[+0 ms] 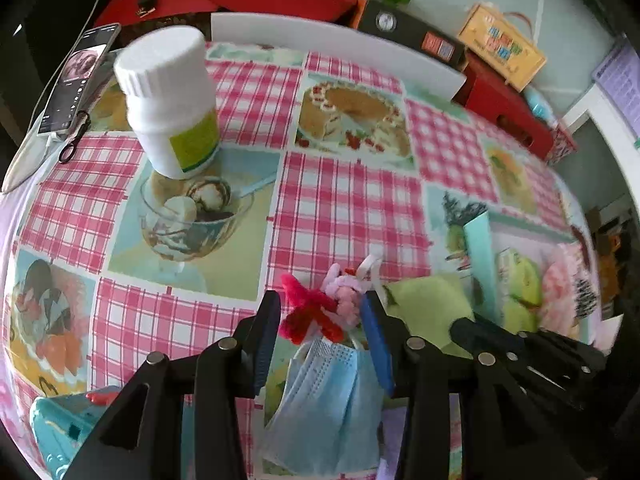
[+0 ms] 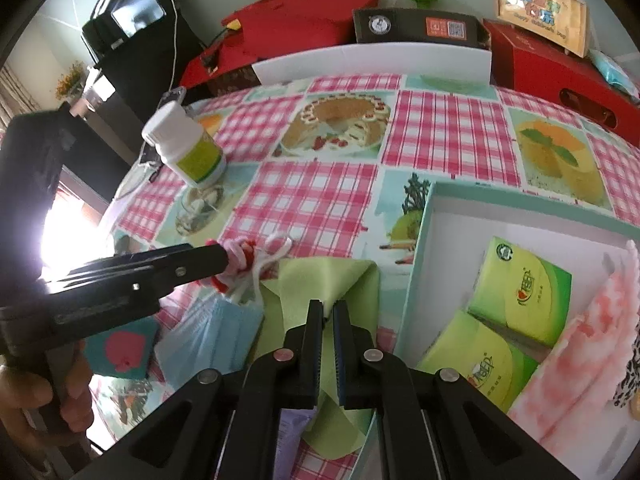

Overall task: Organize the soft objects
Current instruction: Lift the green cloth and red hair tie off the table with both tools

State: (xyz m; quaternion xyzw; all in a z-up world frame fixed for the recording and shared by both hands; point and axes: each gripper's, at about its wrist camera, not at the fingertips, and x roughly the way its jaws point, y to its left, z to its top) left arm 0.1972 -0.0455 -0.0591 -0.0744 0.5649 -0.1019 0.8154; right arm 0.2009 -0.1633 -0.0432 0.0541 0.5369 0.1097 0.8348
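A red and pink fuzzy toy (image 1: 320,308) (image 2: 240,258) lies on the checked tablecloth, on the white ear loops of a blue face mask (image 1: 328,400) (image 2: 212,340). My left gripper (image 1: 320,312) (image 2: 222,258) is open around the toy, its fingers standing on either side of it. To the right is a light green cloth (image 1: 428,308) (image 2: 320,276), creased into a raised fold. My right gripper (image 2: 328,308) (image 1: 460,326) is shut on this cloth near its middle. A person's hand holds the left gripper's handle at the lower left of the right wrist view.
A teal-rimmed white box (image 2: 424,240) at the right holds two green tissue packs (image 2: 520,292) and a pink fluffy cloth (image 2: 592,344). A white bottle (image 1: 172,100) and a phone (image 1: 76,80) stand far left. A teal pad with a red apple (image 2: 120,348) lies beside the mask. Red boxes line the back.
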